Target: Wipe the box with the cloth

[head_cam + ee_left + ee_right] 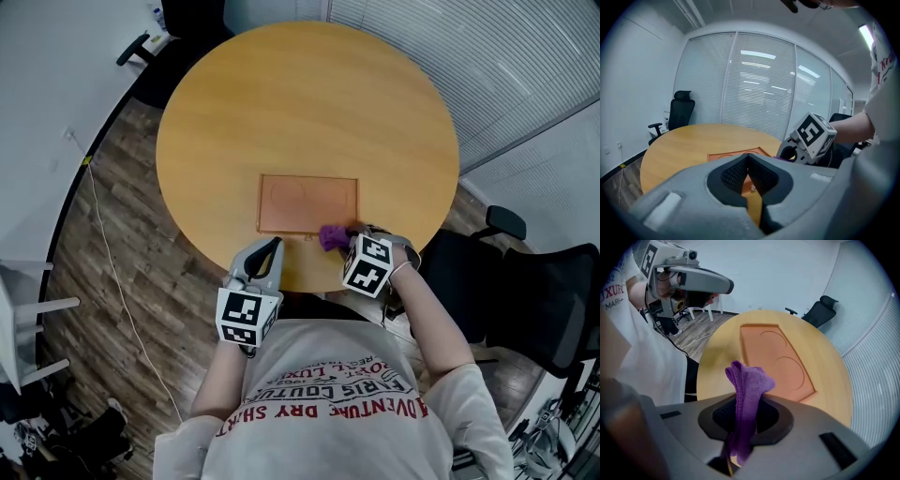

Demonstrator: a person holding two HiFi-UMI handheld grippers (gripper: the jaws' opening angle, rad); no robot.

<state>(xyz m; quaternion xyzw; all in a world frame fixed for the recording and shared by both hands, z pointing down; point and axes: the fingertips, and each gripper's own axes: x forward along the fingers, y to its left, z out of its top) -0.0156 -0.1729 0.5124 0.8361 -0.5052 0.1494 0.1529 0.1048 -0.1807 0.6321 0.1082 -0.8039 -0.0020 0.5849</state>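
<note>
A flat orange box (pixel 307 202) with two round recesses lies near the front edge of the round wooden table (pixel 309 112); it shows too in the right gripper view as the box (pixel 776 357) and partly in the left gripper view as the box (pixel 736 156). My right gripper (pixel 349 234) is shut on a purple cloth (pixel 333 235), held at the box's near right corner. The cloth (pixel 747 390) sticks up between the jaws. My left gripper (pixel 267 249) hovers at the table's front edge, left of the box's near side, jaws closed and holding nothing.
A black office chair (pixel 511 272) stands close at the right of the table. Another black chair (pixel 679 112) sits across the room by the blinds. A white desk (pixel 47 112) curves along the left, with a cable (pixel 117 291) on the wood floor.
</note>
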